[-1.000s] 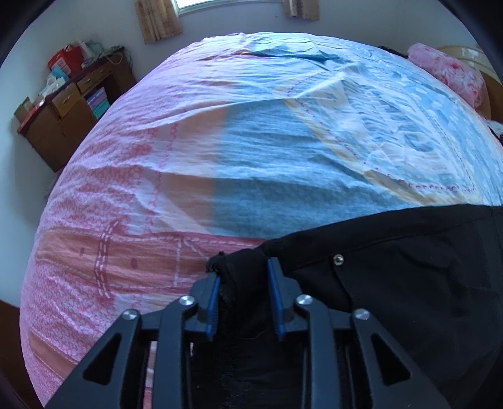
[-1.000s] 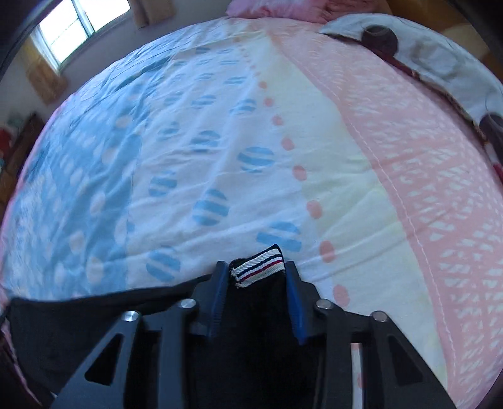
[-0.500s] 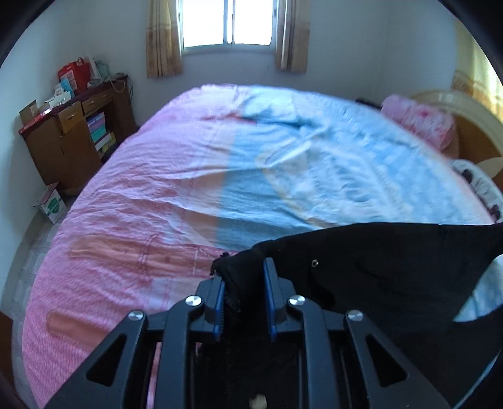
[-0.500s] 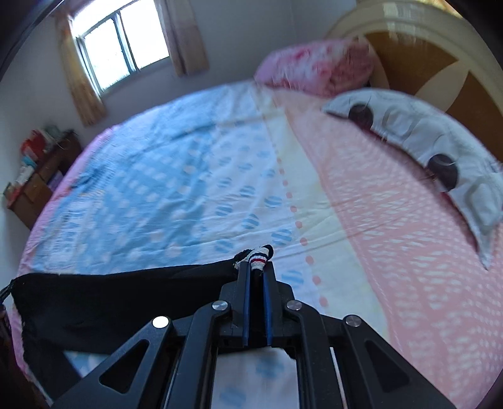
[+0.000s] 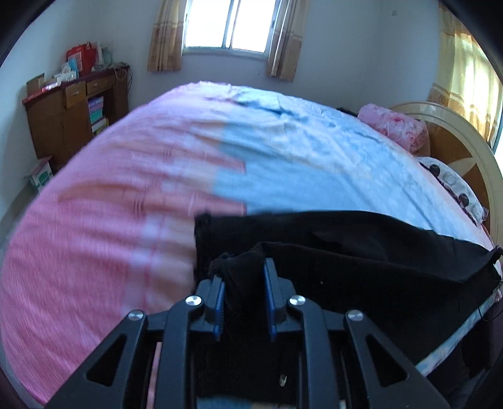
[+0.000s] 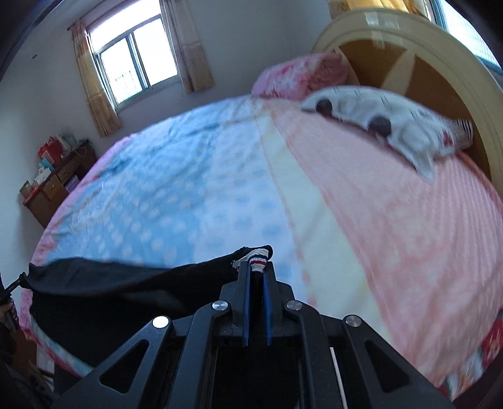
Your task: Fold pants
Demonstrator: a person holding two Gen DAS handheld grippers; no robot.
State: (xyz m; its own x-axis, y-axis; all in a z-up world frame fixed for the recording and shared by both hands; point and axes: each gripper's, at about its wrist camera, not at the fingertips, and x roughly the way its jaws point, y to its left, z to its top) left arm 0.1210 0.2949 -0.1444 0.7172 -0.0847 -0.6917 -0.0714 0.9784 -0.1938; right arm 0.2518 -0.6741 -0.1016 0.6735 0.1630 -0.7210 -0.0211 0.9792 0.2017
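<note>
Black pants (image 5: 361, 251) hang stretched between my two grippers above the near edge of the bed. My left gripper (image 5: 243, 273) is shut on one bunched black corner of the pants. My right gripper (image 6: 256, 272) is shut on the other end, at a corner with a white, red and navy striped band (image 6: 256, 259). In the right wrist view the pants (image 6: 125, 283) run off to the left and sag. The far end of the cloth droops over the bed edge.
The bed (image 5: 157, 157) has a pink and blue patterned cover. A pink pillow (image 6: 298, 75) and a white pillow (image 6: 393, 126) lie by the wooden headboard (image 6: 424, 56). A brown cabinet (image 5: 72, 107) stands at the left wall below a window (image 5: 229, 22).
Both grippers have risen with the pants, lifting them off the bed cover. The right gripper has closed tight on the striped band. The pants now hang taut between them.
</note>
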